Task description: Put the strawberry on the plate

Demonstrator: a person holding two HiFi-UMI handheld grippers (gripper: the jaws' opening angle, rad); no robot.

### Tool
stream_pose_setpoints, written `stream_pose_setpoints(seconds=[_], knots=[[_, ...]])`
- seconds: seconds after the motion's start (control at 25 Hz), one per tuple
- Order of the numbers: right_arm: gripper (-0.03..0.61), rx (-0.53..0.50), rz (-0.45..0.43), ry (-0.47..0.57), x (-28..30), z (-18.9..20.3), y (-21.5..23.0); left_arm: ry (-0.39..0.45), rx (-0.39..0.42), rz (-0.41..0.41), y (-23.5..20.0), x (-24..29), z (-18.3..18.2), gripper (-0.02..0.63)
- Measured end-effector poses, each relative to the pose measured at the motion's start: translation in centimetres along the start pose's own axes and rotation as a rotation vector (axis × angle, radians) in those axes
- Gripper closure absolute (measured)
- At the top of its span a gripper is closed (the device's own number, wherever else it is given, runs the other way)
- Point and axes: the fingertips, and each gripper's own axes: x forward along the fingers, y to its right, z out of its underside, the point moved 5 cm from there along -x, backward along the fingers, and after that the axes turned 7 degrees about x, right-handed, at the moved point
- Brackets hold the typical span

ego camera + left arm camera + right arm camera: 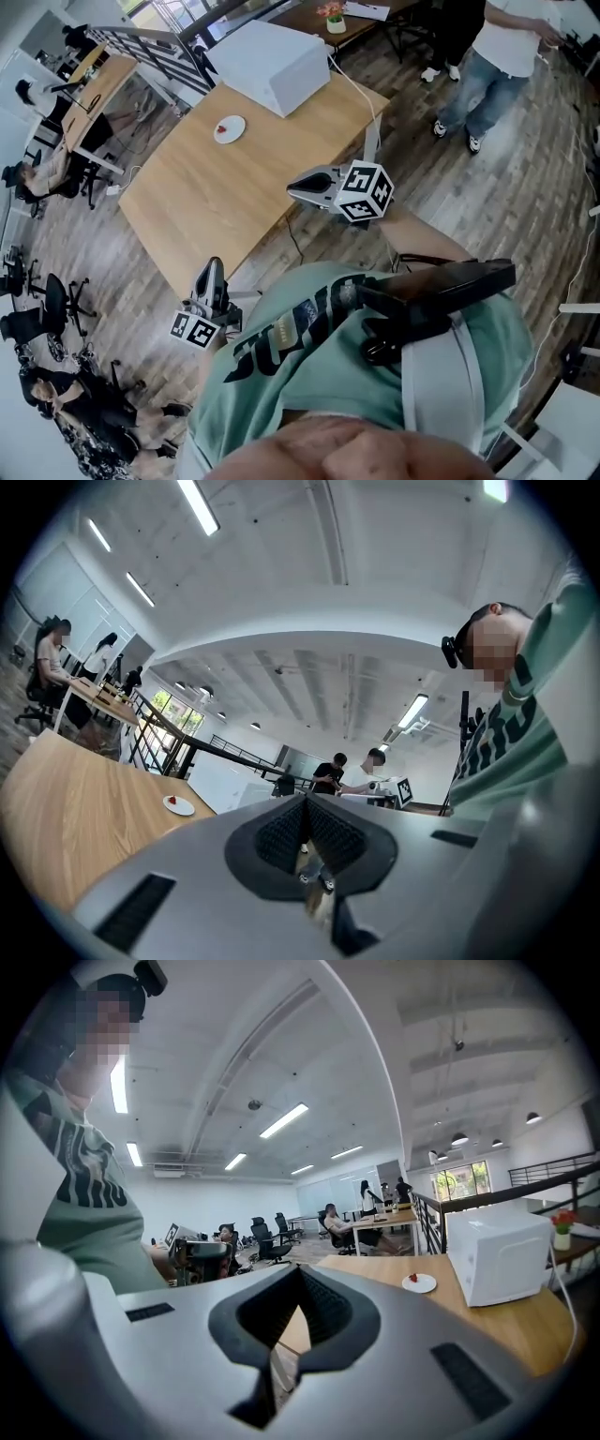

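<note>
A small red strawberry (222,128) lies on a white plate (234,133) toward the far side of the wooden table (206,197). Both grippers are held off the table's near edge, well short of the plate. My left gripper (214,264) is by the near corner, shut with nothing between its pads. My right gripper (294,190) hovers at the table's right edge, also shut and empty. The plate (181,807) with the strawberry (172,801) is small and far off in the left gripper view (305,803). In the right gripper view (298,1274), the plate (422,1284) and strawberry (412,1278) sit beside the white box.
A large white box (272,58) with a cable stands on the table's far end, close behind the plate. A person (497,56) stands on the wood floor at the far right. Office chairs (47,309) and seated people are at the left.
</note>
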Motion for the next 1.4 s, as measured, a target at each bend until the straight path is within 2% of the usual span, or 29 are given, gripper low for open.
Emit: stream_pose_setpoints(seconds=[0.48, 0.76, 1.4], knots=[[0.571, 0.04, -0.002, 0.006, 4.5, 0.3, -5.8, 0.031, 0.003, 0.006, -2.5, -7.0, -0.6, 0.611], [0.571, 0.016, 0.0, 0.016, 5.6, 0.0, -6.3, 0.044, 0.006, -0.018, -2.8, -8.8, -1.1, 0.611], [0.572, -0.028, -0.031, -0.001, 6.2, -0.3, -6.0, 0.073, 0.013, -0.053, -2.4, -9.3, -0.8, 0.611]])
